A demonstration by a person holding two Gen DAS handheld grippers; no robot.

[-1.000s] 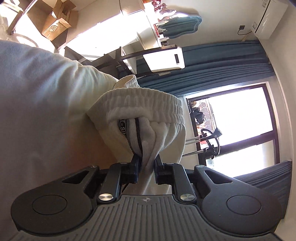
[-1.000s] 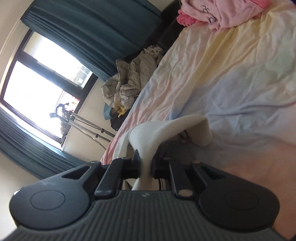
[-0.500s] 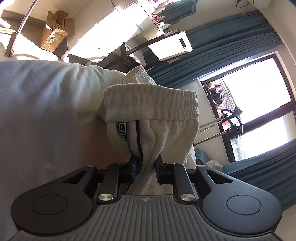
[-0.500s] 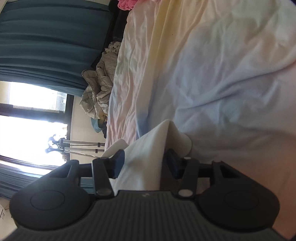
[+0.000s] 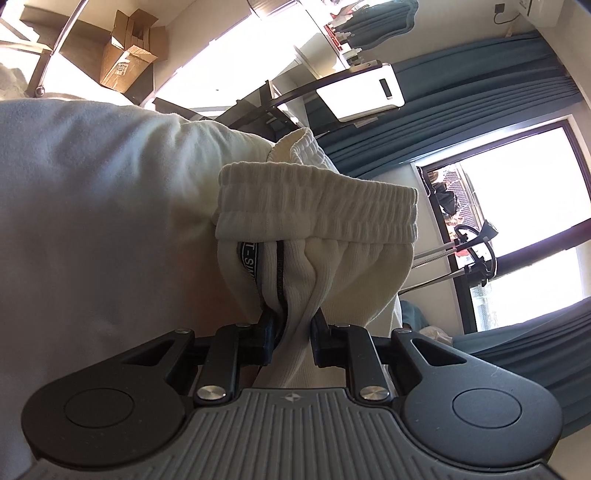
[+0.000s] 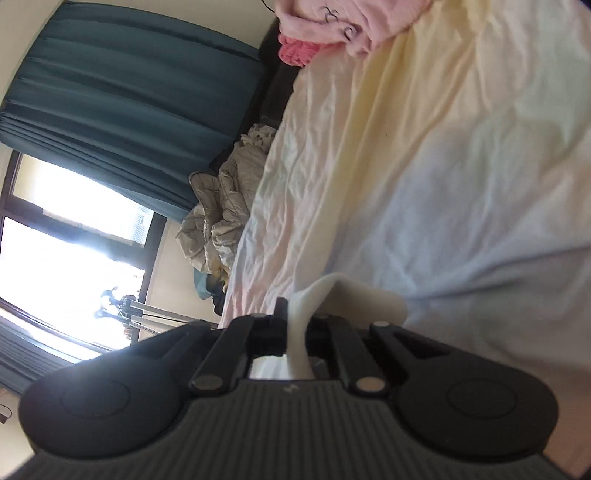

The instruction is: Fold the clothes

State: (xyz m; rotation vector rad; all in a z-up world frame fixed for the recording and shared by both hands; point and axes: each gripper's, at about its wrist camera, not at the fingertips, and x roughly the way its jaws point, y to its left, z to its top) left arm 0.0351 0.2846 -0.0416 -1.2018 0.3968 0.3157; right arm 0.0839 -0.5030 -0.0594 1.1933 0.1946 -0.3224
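Observation:
A cream ribbed garment [image 5: 317,229] with an elastic waistband and a black label hangs in front of the left wrist camera. My left gripper [image 5: 291,332] is shut on bunched fabric just below the waistband. A wide stretch of the same pale cloth [image 5: 92,221] fills the left of that view. My right gripper [image 6: 301,325] is shut on a thin fold of the cream garment [image 6: 354,295], held above the bed sheet [image 6: 443,166].
The bed has a pastel sheet with a pink clothes pile [image 6: 332,26] at its far end. A grey quilt heap [image 6: 225,218] lies by the window. Teal curtains [image 6: 122,107], a cardboard box [image 5: 125,59] and a glass desk with a white device [image 5: 358,92] are around.
My right gripper opened half a second ago and is shut again on a thinner fold, and its view rolled back. My left gripper kept its grip while tilting slightly.

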